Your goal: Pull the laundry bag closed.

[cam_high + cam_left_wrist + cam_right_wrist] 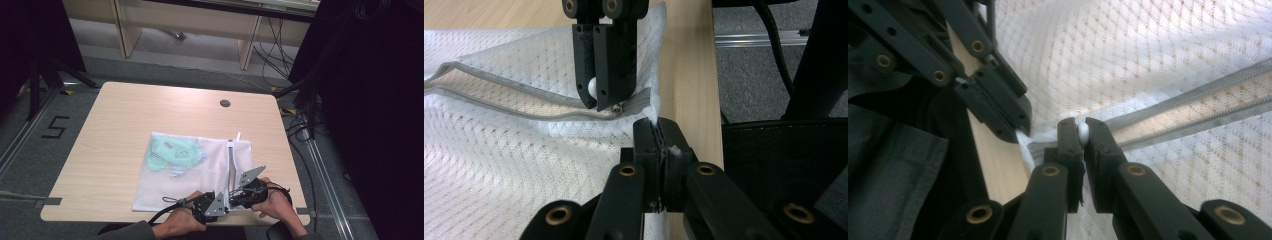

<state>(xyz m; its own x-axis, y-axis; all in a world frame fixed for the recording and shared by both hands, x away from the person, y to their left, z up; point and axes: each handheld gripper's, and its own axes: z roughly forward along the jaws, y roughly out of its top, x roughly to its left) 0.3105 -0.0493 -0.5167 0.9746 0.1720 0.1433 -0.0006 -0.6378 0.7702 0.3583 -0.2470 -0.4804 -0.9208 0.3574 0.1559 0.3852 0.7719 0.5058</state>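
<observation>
Evidently zipping has barely begun: the right gripper [1083,132] pinches the zipper pull [1082,131], the left gripper [658,131] clamps the mesh laundry bag's [200,175] corner, zipper [231,165] still open.

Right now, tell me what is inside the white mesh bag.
Through the white mesh bag, pale green fabric shows in its far left part, folded or bunched. The mesh blurs it, so what kind of item it is, and whether anything lies beneath it, cannot be told.

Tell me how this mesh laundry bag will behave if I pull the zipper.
The mesh laundry bag is probably floppy: it puckers where the left hand-held gripper pinches it. It is likely light and may slide. The right hand-held gripper clamps the white pull.
</observation>
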